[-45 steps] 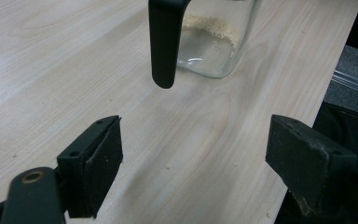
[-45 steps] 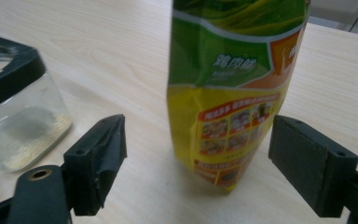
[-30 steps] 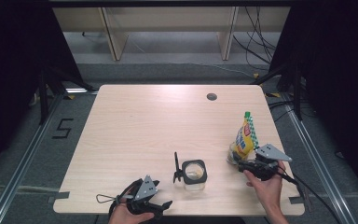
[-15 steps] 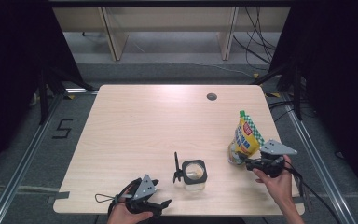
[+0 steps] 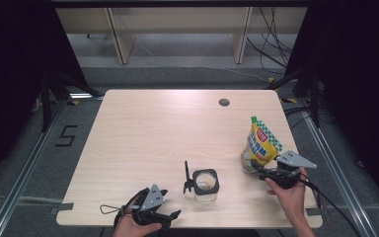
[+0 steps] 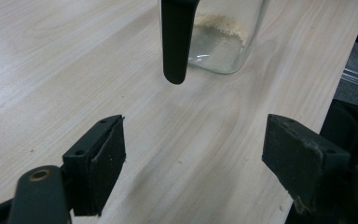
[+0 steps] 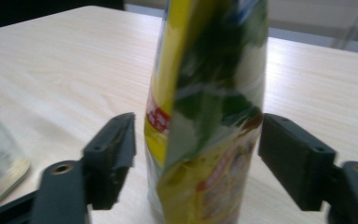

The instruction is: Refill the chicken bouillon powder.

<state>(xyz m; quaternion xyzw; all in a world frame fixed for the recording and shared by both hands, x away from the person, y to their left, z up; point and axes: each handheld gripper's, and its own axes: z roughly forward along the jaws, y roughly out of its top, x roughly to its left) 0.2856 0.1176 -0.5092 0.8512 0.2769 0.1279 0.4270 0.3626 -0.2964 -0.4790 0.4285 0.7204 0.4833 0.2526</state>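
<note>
A yellow and green pouch (image 5: 261,145) stands upright near the table's right edge. My right gripper (image 5: 253,165) reaches to its base from the near side. In the right gripper view the pouch (image 7: 205,140) stands between the jaws of my right gripper (image 7: 196,135). These jaws have just been opening, and a gap shows at the left jaw. A glass jar (image 5: 206,185) with a black rim and a black handle (image 5: 186,177) stands near the front edge. My left gripper (image 5: 172,215) lies open just left of it, with the jar (image 6: 223,37) and handle (image 6: 175,42) ahead of its empty jaws (image 6: 196,140).
The light wooden table (image 5: 168,133) has a small dark hole (image 5: 224,102) at the back right. The jar holds a little pale powder at its bottom. Dark floor, metal rails and cables surround the table.
The right hand and its gripper shifted slightly to the right beside the pouch, which stays standing. The left hand and the jar have not moved.
</note>
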